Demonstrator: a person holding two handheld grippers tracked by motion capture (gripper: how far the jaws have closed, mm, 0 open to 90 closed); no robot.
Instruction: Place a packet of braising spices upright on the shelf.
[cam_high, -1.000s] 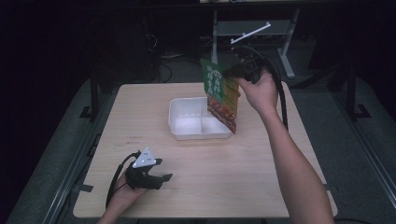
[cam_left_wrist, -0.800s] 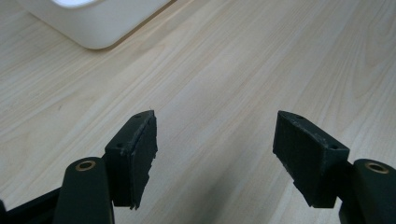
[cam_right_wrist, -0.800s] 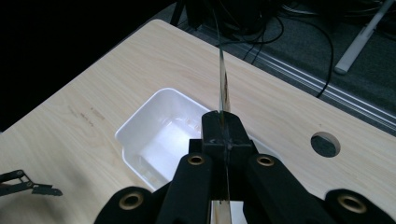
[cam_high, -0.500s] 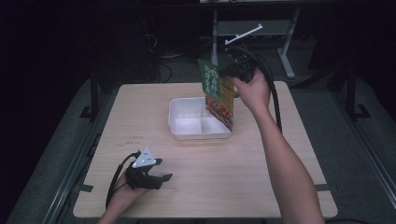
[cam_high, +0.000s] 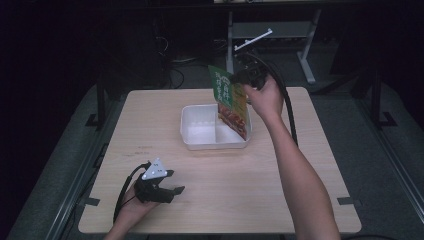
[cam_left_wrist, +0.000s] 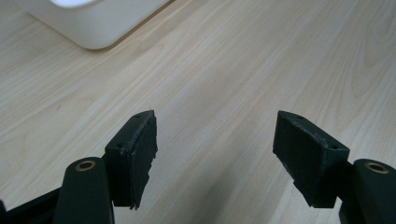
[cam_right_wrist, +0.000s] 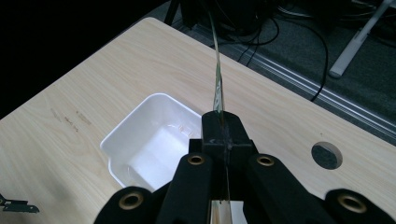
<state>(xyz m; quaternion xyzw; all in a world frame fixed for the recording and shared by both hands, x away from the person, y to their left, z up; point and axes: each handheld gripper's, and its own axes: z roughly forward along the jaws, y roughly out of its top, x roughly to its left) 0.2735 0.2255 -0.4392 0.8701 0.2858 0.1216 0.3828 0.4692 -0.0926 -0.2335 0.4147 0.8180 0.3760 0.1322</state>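
My right gripper (cam_high: 239, 78) is shut on the top of a green and red food pouch (cam_high: 230, 100), which hangs upright over the right half of a white two-compartment tray (cam_high: 192, 141) in the middle of the table. In the right gripper view the pouch (cam_right_wrist: 218, 79) shows edge-on, pinched between the closed jaws above the tray (cam_right_wrist: 122, 131). My left gripper (cam_high: 176, 182) rests low at the table's front left, open and holding nothing. Its fingers (cam_left_wrist: 139, 149) stand wide apart over bare wood, with a corner of the tray (cam_left_wrist: 88, 23) ahead.
The light wooden table (cam_high: 150, 115) has a round cable hole (cam_right_wrist: 326, 156) near its far edge. Beyond the table are a dark floor with cables (cam_right_wrist: 285, 28) and a white metal stand (cam_high: 252, 40). Black brackets (cam_high: 85, 201) sit at the table's side edges.
The right gripper has carried the pouch slightly left and lower, bringing it over the tray's right compartment. The left gripper has stayed still and open.
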